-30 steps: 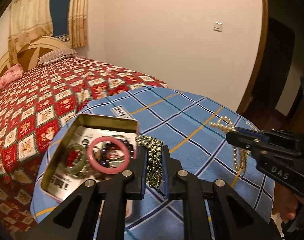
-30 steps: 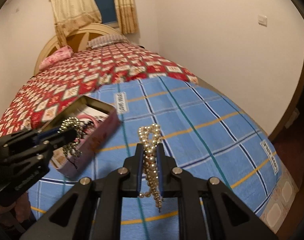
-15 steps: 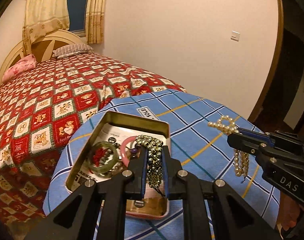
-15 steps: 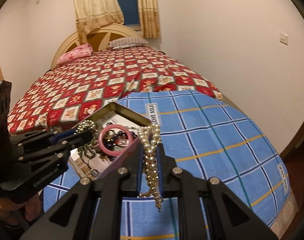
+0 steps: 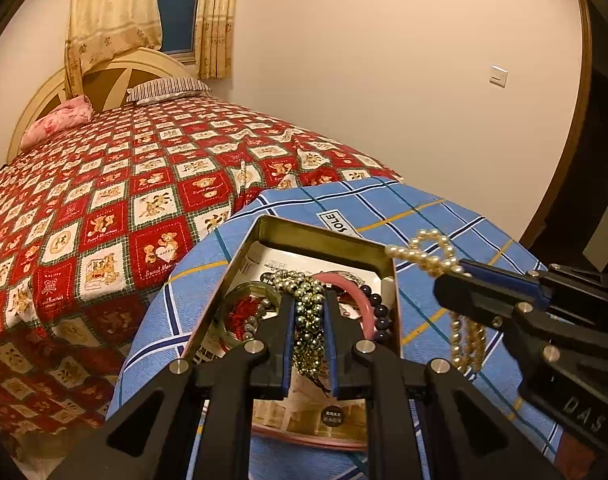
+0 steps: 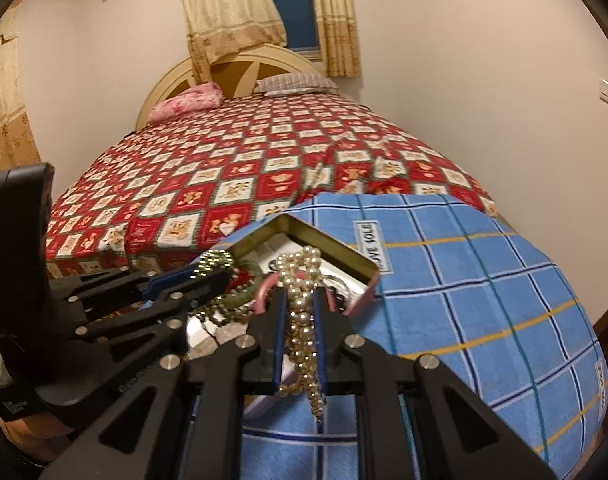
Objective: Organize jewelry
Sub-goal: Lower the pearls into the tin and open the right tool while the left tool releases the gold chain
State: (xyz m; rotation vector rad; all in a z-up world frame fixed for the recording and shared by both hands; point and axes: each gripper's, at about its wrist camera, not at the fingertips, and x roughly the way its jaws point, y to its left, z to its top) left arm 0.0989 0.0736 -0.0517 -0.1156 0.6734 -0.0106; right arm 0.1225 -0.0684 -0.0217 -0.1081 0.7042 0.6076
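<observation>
Open tin (image 5: pixel 324 236): brassy metal inside, dull sheen; outer wall pink, smooth (image 6: pixel 364 298). Printed paper liner (image 5: pixel 304 258), slightly glossy. Bead strand (image 5: pixel 308 320): metallic olive-gold, shiny. Pearl strand (image 6: pixel 302 312): cream, lustrous (likely imitation, cannot tell). Pink bangle (image 5: pixel 364 304): smooth, glossy. Green bangle (image 5: pixel 224 320): translucent, polished. Blue checked cloth (image 6: pixel 484 300): woven, matt, faintly ribbed. Left gripper (image 5: pixel 309 344) and right gripper (image 6: pixel 300 340): matt black plastic, bright metal screws, blue finger pads (image 5: pixel 290 340). Bedspread (image 5: pixel 124 200): printed cloth, matt.
</observation>
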